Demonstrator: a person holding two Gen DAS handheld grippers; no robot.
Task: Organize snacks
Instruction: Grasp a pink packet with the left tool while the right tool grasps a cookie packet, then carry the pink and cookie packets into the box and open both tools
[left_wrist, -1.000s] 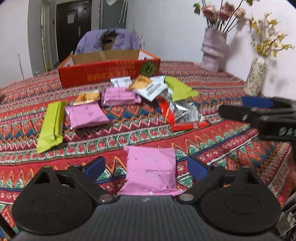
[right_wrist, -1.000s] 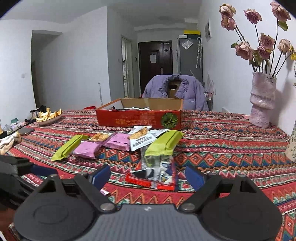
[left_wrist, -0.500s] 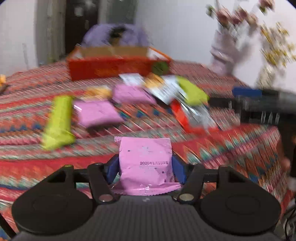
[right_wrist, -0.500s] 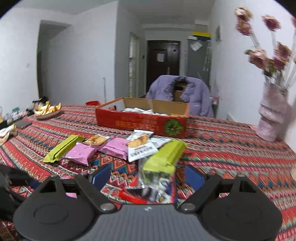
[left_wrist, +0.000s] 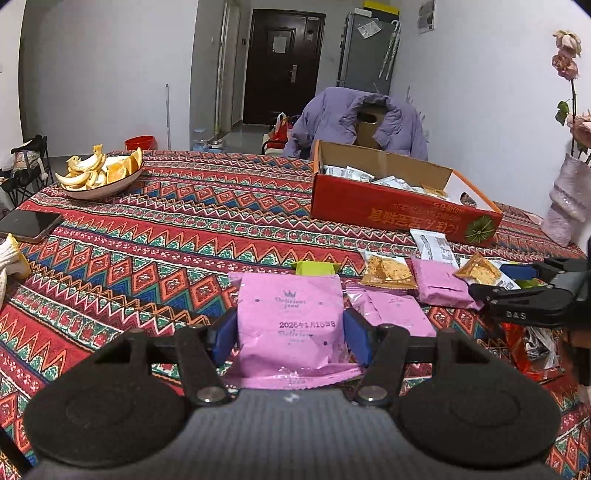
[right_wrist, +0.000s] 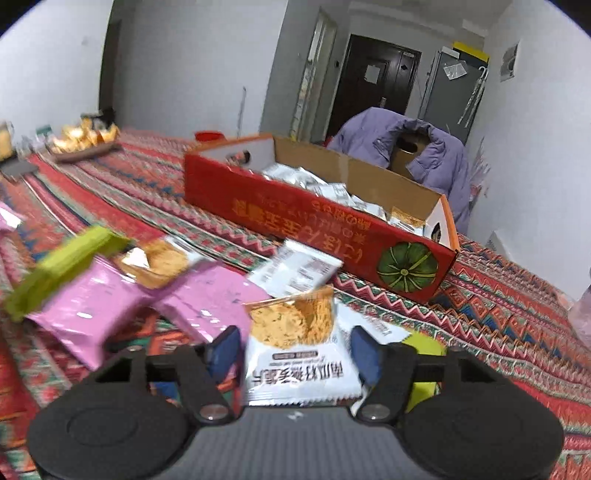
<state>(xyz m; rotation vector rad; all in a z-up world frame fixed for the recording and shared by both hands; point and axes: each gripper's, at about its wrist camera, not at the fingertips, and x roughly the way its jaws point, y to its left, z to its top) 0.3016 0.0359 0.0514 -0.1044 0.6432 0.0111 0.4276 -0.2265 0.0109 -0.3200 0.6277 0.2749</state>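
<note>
The left tool (left_wrist: 290, 338) clamps a pink snack packet (left_wrist: 290, 325) between its blue pads (left_wrist: 223, 338), the packet standing upright with a printed date facing the camera, above the patterned table (left_wrist: 166, 229). The right tool (right_wrist: 295, 352) is closing its jaws around a white cracker packet (right_wrist: 295, 354); the left pad shows a small gap to the wrapper, and the packet lies over a green packet (right_wrist: 424, 349). In the left view, that right tool (left_wrist: 517, 291) reaches in from the right edge over the snack pile. Just beyond the tools lie more pink packets (right_wrist: 99, 306), a green bar (right_wrist: 55, 269), and another white packet (right_wrist: 295, 269), blurred in the right view. Farther back stands the red cardboard box (right_wrist: 314, 218), open and already holding white packets. A bowl of orange peels (left_wrist: 99, 177) and a phone (left_wrist: 27, 225) sit well apart at the table's left side.
</note>
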